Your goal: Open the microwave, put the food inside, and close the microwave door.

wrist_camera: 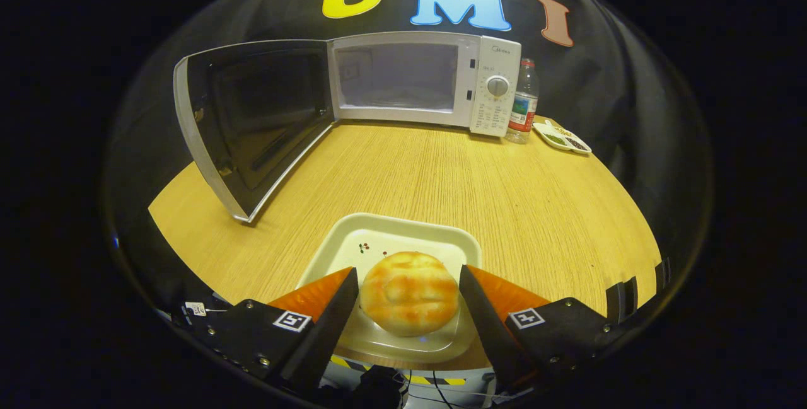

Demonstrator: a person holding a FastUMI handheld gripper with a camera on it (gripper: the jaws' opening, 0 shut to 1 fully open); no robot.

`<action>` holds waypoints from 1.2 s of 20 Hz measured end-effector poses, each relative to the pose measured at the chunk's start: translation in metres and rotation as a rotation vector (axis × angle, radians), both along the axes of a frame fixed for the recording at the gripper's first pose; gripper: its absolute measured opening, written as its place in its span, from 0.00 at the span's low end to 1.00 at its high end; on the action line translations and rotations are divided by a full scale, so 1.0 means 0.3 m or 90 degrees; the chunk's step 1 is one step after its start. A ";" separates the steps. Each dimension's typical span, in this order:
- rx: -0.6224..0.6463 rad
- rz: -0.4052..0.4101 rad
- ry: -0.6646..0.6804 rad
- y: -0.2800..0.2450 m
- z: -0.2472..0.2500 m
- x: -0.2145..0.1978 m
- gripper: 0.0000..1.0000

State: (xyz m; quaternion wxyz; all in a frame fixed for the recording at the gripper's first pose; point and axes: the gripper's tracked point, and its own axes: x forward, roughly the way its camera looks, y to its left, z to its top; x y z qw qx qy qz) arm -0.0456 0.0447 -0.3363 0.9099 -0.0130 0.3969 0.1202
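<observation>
Two fingers of the gripper (408, 292) bracket a golden bun (408, 292) at the bottom centre of the frame, the jaws spread about as wide as the bun and closing in on its flanks; whether both fingers actually press on it cannot be told from here. The bun sits on a pale square plate (378, 232) near the front edge of a wooden table (504, 195). Beyond the plate the tabletop runs bare toward the microwave (429, 81) at upper centre, its door (252, 119) swung wide to the upper left and the cavity standing clear. Just right of the oven stand a water bottle (523, 103) and a small dish of seasonings (562, 139).

With the door already open, the job in hand looks to be securing the bun for the carry to the cavity. The risks, by this reading: a soft round bun could squash under a hard squeeze or roll out of a light one; the plate could skid or lift if a finger catches its rim; and on the way in, a wide swing could clip the open door's edge
</observation>
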 end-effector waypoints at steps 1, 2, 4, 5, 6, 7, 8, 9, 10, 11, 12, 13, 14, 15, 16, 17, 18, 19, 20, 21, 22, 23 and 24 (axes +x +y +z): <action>0.001 0.003 0.005 0.000 -0.010 -0.005 0.98; 0.003 0.002 0.004 0.001 -0.008 -0.004 0.96; 0.008 0.009 0.006 0.002 -0.014 0.000 0.92; 0.011 0.013 0.006 0.004 -0.018 0.003 0.88; 0.012 0.017 0.007 0.005 -0.016 0.004 0.85; 0.015 0.021 0.009 0.006 -0.013 0.003 0.78; 0.021 0.023 0.011 0.009 -0.011 0.003 0.78; 0.029 0.019 0.004 0.010 0.008 0.014 0.78; 0.035 0.015 -0.004 0.013 0.026 0.028 0.78; 0.042 0.009 -0.015 0.016 0.053 0.052 0.78; 0.051 0.005 -0.028 0.022 0.080 0.077 0.78; 0.062 -0.001 -0.040 0.025 0.109 0.108 0.78; 0.074 -0.006 -0.052 0.029 0.137 0.142 0.78; 0.085 -0.012 -0.062 0.032 0.163 0.176 0.78; 0.094 -0.018 -0.072 0.033 0.185 0.211 0.78; 0.100 -0.021 -0.082 0.033 0.203 0.247 0.78; 0.104 -0.022 -0.090 0.034 0.217 0.280 0.78; 0.108 -0.023 -0.098 0.037 0.231 0.315 0.78; 0.115 -0.024 -0.104 0.042 0.240 0.347 0.78; 0.123 -0.025 -0.110 0.048 0.250 0.379 0.78; 0.129 -0.024 -0.114 0.054 0.254 0.411 0.78; 0.133 -0.022 -0.117 0.062 0.260 0.443 0.78; 0.138 -0.021 -0.121 0.073 0.264 0.472 0.78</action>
